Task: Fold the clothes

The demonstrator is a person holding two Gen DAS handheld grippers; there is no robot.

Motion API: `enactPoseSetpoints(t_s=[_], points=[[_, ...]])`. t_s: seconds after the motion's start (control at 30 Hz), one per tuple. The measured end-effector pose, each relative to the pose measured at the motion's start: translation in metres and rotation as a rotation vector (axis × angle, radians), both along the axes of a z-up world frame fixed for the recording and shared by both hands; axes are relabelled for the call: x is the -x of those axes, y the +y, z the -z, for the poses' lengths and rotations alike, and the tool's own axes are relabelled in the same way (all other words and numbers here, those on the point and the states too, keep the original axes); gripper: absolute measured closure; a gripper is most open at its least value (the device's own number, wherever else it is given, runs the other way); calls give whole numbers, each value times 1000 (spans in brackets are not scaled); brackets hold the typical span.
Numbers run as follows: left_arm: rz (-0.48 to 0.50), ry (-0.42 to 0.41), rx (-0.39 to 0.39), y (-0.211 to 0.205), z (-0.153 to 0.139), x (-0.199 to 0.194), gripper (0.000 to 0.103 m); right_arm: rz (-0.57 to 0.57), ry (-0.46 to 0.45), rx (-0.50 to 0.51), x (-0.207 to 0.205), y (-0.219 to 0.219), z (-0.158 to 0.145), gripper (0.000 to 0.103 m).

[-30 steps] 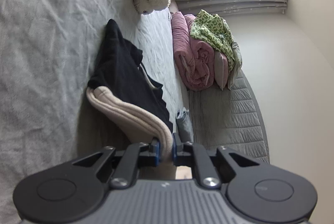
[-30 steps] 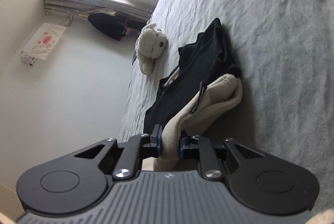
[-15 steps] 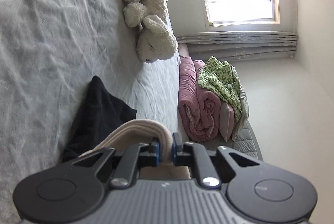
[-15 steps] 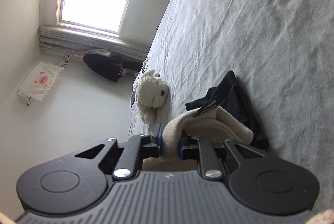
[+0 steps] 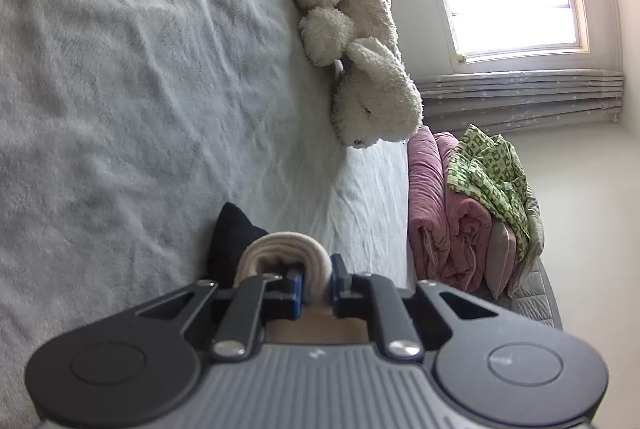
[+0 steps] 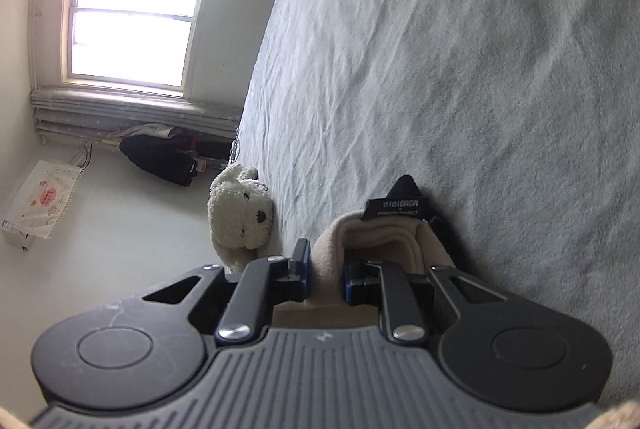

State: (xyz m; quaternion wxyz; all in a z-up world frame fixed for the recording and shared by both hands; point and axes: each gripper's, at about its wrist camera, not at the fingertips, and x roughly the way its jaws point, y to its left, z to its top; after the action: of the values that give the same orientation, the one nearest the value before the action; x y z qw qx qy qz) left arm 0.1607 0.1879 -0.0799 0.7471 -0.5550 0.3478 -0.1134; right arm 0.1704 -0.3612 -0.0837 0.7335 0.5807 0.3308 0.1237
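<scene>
A black garment with a beige fleece lining [image 5: 280,247] lies on the grey bed [image 5: 120,69], mostly hidden under both grippers. My left gripper [image 5: 316,287] has a rolled beige edge between its blue pads; its jaws are opening, with the pads still against the cloth. A black tip [image 5: 230,233] of the garment sticks out to the left. In the right wrist view my right gripper [image 6: 326,275] is shut on another beige fold [image 6: 380,233] of the garment. A black label [image 6: 396,208] sits on top of this fold.
A white plush toy [image 5: 360,69] lies near the bed's far edge, also the plush toy [image 6: 240,213] in the right view. A rolled pink quilt [image 5: 448,221] with a green patterned cloth [image 5: 492,173] sits beyond the bed. Dark clothes [image 6: 164,157] lie under the window.
Both grippers have carried the beige edge forward over the black garment, which now shows only as a small tip. The plush toy and window have come closer in both views.
</scene>
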Motion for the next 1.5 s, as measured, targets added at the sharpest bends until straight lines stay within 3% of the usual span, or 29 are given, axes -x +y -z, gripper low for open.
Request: enactPoseSetpoints(t_s=[0.07,0.17,0.37,0.5,0.57,0.67,0.77,0.9,1.03,1.13,1.3,1.5], points=[[4,-12,0,0,0,-2,78,2,-2,-27,-1,-3,3,83],[-11,-57,-35,3,-12,-1,54,-4,-9,-47,-2,-8,0,78],[5,-139,-220,-12,-45,-1,51,13,-70,63,8,-10,-26,66],[73,-206,-441,-52,-61,0,51,65,-128,286,17,7,-49,66],[111,-241,-559,-74,-68,1,51,75,-168,466,21,26,-62,66],[181,-289,-736,-112,-68,-3,51,19,-249,728,23,69,-74,66],[253,-330,-855,-147,-61,-3,52,-82,-334,934,26,110,-75,66],[311,-334,-885,-176,-50,-11,52,-218,-397,1036,20,155,-59,66],[300,-294,-910,-183,-36,-22,53,-277,-356,1056,3,177,-38,65],[307,-305,-925,-183,-31,-24,56,-268,-337,1073,0,180,-27,69],[296,-309,-913,-179,-36,-20,57,-243,-342,1043,3,172,-37,72],[195,-306,-929,-144,-33,-7,61,-157,-283,1034,-3,137,-31,75]])
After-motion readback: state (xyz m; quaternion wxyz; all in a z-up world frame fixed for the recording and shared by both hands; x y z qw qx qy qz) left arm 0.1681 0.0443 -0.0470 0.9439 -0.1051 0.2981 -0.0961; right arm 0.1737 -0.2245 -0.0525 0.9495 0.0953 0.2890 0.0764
